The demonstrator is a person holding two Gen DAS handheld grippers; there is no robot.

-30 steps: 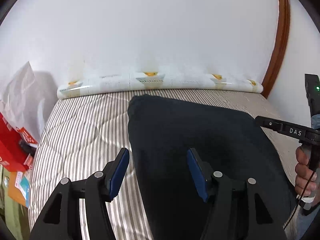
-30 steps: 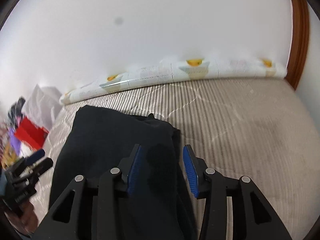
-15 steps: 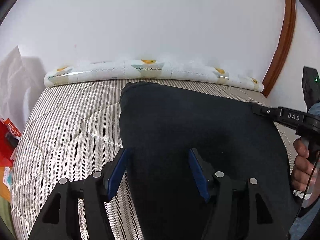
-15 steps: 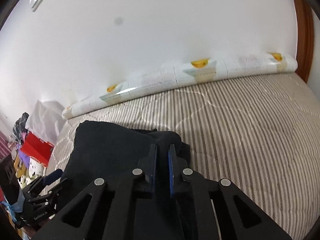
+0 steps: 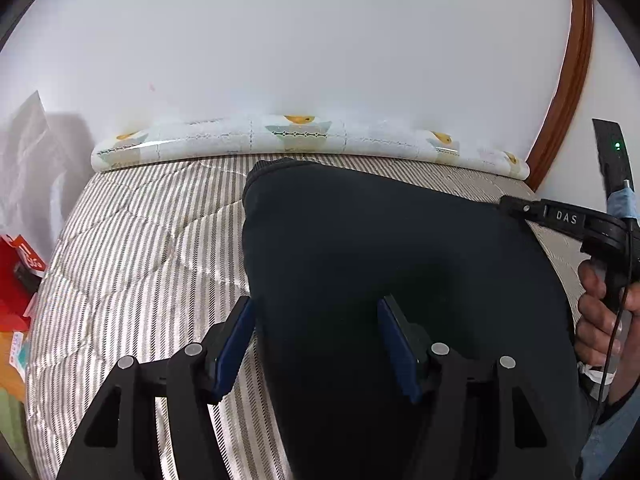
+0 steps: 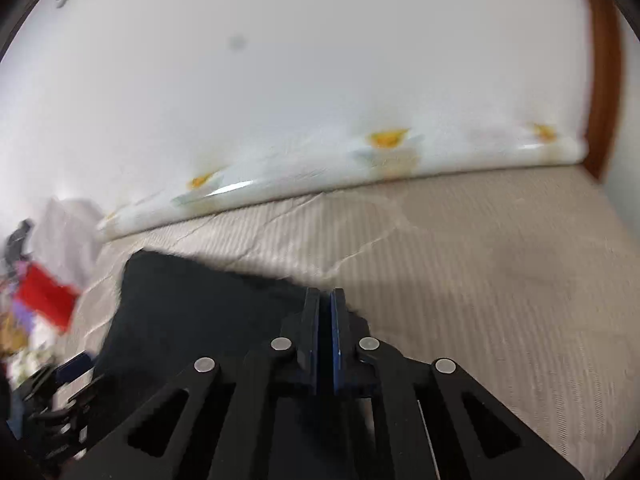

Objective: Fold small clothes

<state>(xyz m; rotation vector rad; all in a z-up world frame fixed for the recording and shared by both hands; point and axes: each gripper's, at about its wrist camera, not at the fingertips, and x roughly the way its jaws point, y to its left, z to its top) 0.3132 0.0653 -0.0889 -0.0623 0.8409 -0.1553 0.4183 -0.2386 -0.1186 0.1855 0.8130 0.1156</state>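
Since one second ago our right gripper (image 6: 325, 300) has closed its jaws; before, they stood apart over the right edge of the garment (image 6: 192, 304), and now the blue pads (image 6: 337, 340) are almost together. The right border of the cloth lies just at their tips, but the picture is blurred and we cannot tell if cloth is really pinched between them. In the left wrist view our right gripper (image 5: 514, 205) reaches in from 3 o'clock, its tip at the garment's far right edge, with our right hand (image 5: 600, 320) on the handle.

Our left gripper (image 5: 316, 320) has jaws half open, not changed. Its left pad (image 5: 236, 344) is just at the left border of the garment (image 5: 380, 260) and the right pad (image 5: 394, 344) is over the dark cloth; we see no pressing on it.

The garment, dark and smooth, lies flat on the striped mattress (image 5: 132, 248). It runs from between the left fingers toward 12 o'clock, where its rounded corner comes near the rolled mat (image 5: 296, 138) with yellow motifs at the foot of the white wall (image 5: 300, 40).

At 9 o'clock, beside the mattress, we see a red box (image 5: 16, 268) and a white bag (image 5: 28, 152). At 2 o'clock a brown frame (image 5: 568, 80) goes up the wall.
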